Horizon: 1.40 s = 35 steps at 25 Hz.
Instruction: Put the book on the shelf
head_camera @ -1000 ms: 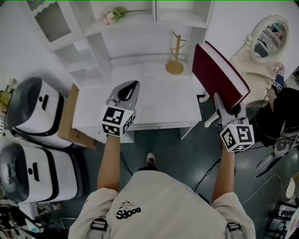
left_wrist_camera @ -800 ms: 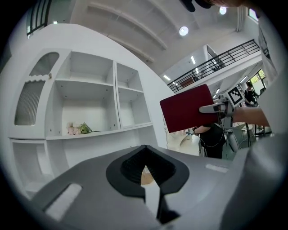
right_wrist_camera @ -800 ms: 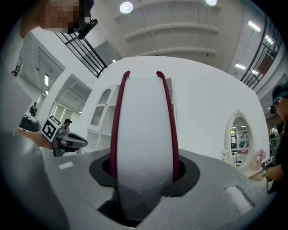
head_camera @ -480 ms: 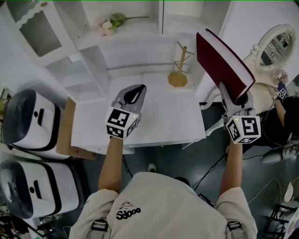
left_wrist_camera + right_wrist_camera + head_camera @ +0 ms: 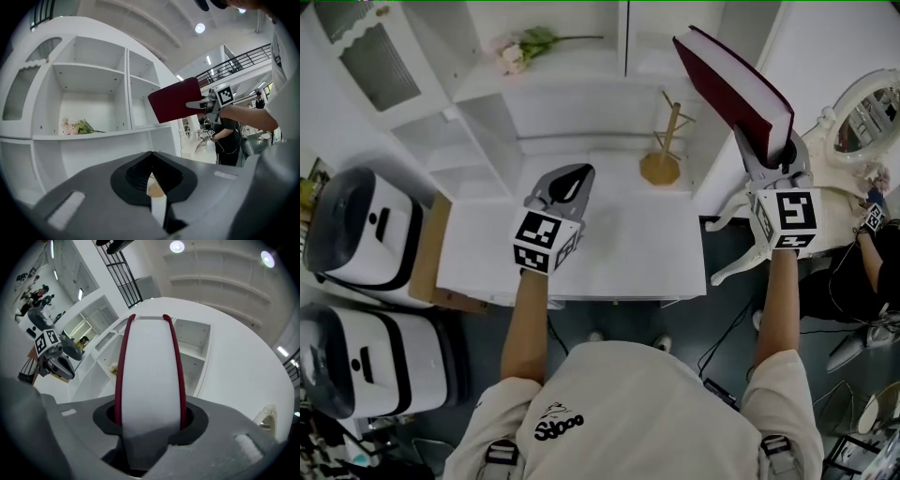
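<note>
Book (image 5: 717, 80), thick, with dark red covers and white page edges, hangs tilted at one o'clock before the white shelf (image 5: 572, 73), its lower edge clamped in the right gripper (image 5: 772, 157). Pink flowers (image 5: 523, 43) lie in the eleven o'clock bay. The left gripper (image 5: 574, 173) has its jaws pressed together, empty, over the desk (image 5: 628, 253).

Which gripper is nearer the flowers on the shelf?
Left. The left gripper is over the desk, below the flowers; the right gripper, gripping the book, is farther right.
</note>
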Available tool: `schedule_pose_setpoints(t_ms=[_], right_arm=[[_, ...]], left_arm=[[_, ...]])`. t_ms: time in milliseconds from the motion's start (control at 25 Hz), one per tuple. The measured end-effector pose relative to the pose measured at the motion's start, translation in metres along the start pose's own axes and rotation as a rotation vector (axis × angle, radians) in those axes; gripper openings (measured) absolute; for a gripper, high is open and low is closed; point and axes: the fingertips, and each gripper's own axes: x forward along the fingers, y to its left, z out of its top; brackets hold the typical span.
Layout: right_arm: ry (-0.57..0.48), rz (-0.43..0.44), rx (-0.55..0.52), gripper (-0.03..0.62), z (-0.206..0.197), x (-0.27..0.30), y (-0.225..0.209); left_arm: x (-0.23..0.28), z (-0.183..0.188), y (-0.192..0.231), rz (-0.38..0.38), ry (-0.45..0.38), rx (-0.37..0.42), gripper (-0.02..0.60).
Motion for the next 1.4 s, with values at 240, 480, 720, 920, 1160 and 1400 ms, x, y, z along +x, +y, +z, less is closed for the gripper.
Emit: schedule_pose_setpoints(t_ms=[240,480,720,920,1160,1400], right_arm=[[-0.018,0.040,-0.169,0.209,0.006,0.028,-0.011],[0.076,0.068,-0.410,0.210,-0.011,0.060,-0.010],[0.175,0.092,-0.726,0.213,-0.036,0.089,0.008],[0.235,0.111,-0.881,0.215,-0.052,0.107,0.016],[0.280,0.113,-0.986,0.216,-0.067,0.129,0.021],[0.339,0.150,-1.006,0.238,-0.077,0.153,0.025]], left_arm=[[0.011,-0.006,-0.006,0.061,0.025,0.009,0.015],[0.005,-0.023,-0.005,0.107,0.083,0.032,0.015],[-0.001,-0.036,-0.001,0.141,0.140,0.070,0.018],[-0.006,-0.044,-0.002,0.132,0.160,0.069,0.021],[-0.006,-0.048,-0.004,0.106,0.149,-0.008,0.021],[-0.001,-0.053,-0.002,0.086,0.150,-0.035,0.021]])
